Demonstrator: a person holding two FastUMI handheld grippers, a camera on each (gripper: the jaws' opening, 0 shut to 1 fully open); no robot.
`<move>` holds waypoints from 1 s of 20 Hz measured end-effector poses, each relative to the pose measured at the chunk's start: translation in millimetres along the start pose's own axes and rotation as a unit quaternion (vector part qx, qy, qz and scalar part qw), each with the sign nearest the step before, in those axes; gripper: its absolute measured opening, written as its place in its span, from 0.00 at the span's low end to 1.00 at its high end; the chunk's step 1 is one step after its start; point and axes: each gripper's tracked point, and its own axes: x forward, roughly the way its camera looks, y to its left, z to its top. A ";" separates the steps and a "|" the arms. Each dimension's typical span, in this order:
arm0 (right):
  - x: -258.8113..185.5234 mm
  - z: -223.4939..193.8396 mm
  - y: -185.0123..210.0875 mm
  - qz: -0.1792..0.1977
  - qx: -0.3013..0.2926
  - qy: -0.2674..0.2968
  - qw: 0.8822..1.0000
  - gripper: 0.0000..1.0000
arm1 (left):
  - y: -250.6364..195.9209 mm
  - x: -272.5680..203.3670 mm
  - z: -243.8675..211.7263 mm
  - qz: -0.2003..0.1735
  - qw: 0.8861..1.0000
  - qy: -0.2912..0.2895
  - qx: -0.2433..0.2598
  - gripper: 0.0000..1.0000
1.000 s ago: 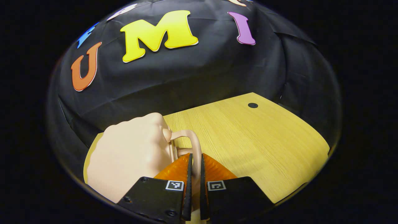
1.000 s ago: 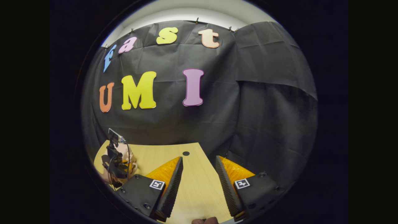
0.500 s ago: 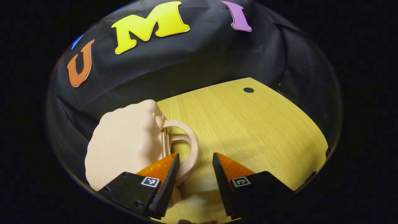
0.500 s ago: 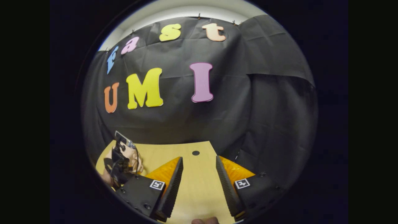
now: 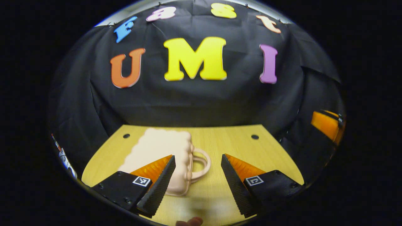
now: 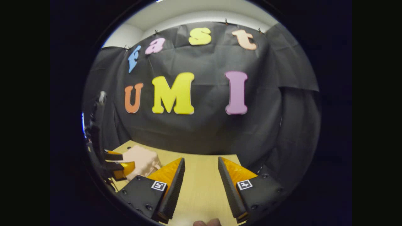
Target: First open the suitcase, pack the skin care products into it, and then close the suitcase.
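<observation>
Pale pink suitcase (image 5: 163,153) lies flat and closed near the desk's (image 5: 238,147) back-left corner, handle (image 5: 201,166) facing the middle. Left gripper (image 5: 197,175) hangs spread wide and empty just short of that handle. Right gripper (image 6: 201,179) hovers equally wide over bare wood, holding nothing; looks like the closing step is done.

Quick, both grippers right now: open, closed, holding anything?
Left gripper: jaws open, holding nothing; suitcase lies closed ahead.
Right gripper: jaws open, empty.
</observation>
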 end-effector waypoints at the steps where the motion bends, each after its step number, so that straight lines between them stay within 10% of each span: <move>1: -1.3 18.2 9.2 -0.003 0.004 -0.018 1.000 0.63 | 5.3 -7.1 31.0 0.001 0.999 -0.037 0.002 0.93; 8: -25.7 89.8 58.0 -0.012 0.037 -0.092 0.995 0.67 | 17.3 -68.5 145.7 -0.016 0.981 -0.192 -0.027 0.93; 20: -35.3 85.2 97.8 -0.024 0.020 -0.089 0.996 0.72 | 59.2 -70.3 123.7 0.004 0.985 -0.169 -0.026 0.94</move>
